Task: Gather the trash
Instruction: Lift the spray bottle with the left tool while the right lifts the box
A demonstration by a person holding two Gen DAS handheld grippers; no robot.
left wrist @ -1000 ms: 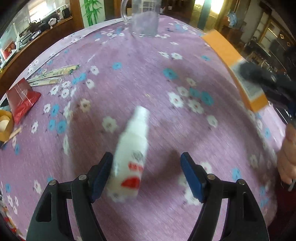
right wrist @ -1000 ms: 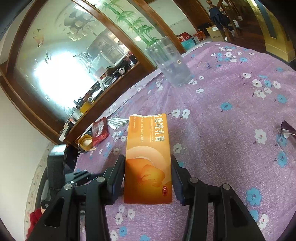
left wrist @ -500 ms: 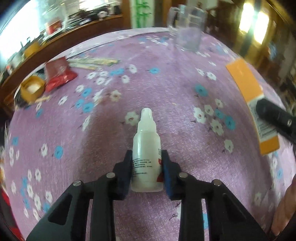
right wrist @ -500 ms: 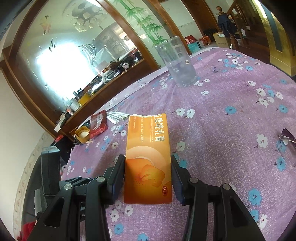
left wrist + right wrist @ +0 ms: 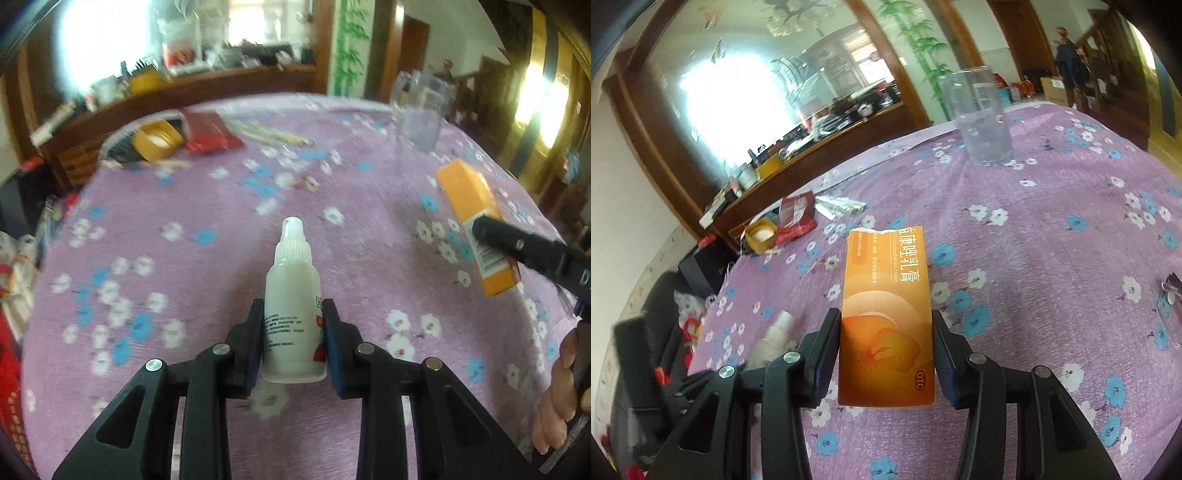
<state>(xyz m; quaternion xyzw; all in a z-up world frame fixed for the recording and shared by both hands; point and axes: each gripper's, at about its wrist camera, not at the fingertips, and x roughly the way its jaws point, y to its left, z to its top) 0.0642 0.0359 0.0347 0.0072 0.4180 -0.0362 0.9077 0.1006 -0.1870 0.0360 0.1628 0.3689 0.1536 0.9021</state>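
The left gripper (image 5: 293, 332) was squeezed tight on a small white bottle (image 5: 293, 302). The bottle sat right between its two pads, with the cap pointing away, above the purple flowered cloth on the counter (image 5: 207, 206). The right gripper (image 5: 886, 354) was partly open and pressed on both sides of an orange box (image 5: 886, 317). The box stuck out forward from between its pads. A clear cup (image 5: 980, 118) stood far back on the counter, well apart from both.
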